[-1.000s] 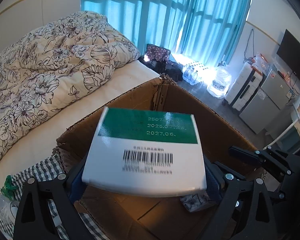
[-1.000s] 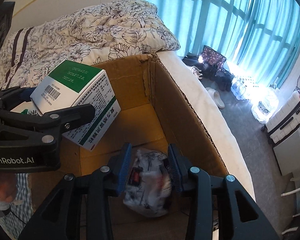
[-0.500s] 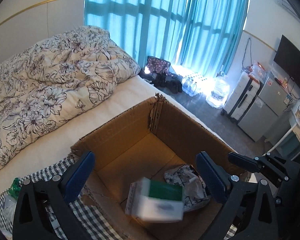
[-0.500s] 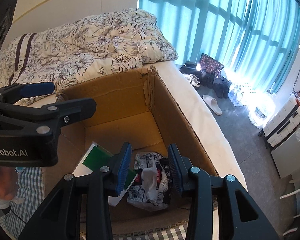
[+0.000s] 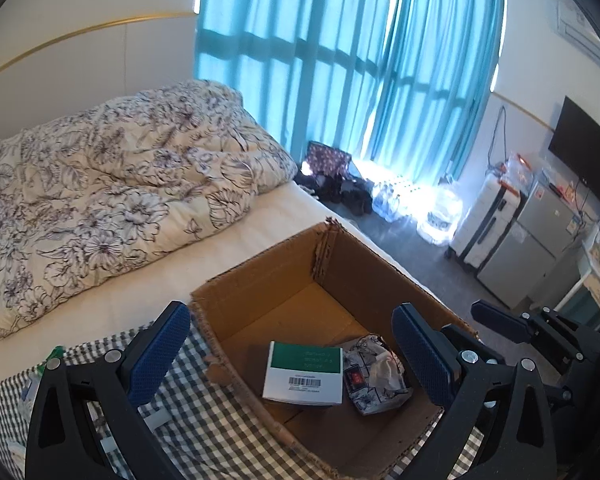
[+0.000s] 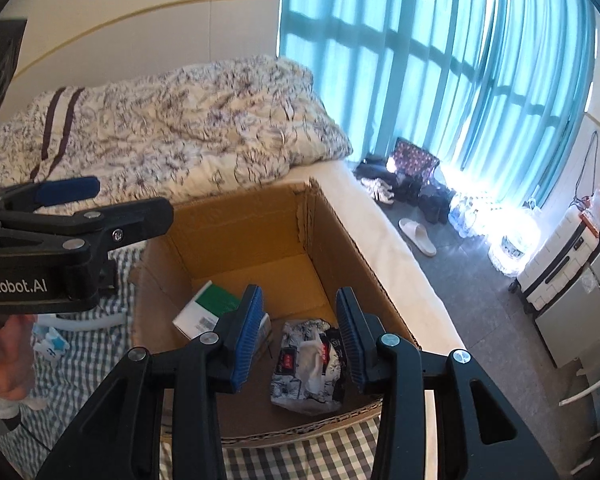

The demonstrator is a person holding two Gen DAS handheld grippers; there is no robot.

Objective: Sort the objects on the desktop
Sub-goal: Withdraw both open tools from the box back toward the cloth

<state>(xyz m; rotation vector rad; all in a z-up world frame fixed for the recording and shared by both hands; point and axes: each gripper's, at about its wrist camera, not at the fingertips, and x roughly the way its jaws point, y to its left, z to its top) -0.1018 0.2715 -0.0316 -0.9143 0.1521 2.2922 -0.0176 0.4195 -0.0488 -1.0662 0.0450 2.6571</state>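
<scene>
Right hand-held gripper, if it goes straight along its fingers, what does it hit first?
Most likely the floral tissue pack lying on the cardboard box floor: it sits right between the open fingers of the right hand-held gripper, with nothing seen above it. Depth is uncertain in this fisheye view.

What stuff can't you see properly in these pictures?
- Right wrist view: the green and white box in the cardboard box is partly hidden by the right gripper.
- Left wrist view: the writing on that box is too small to read.
- Left wrist view: things at the left edge of the checked cloth are hidden behind the open left gripper.
</scene>
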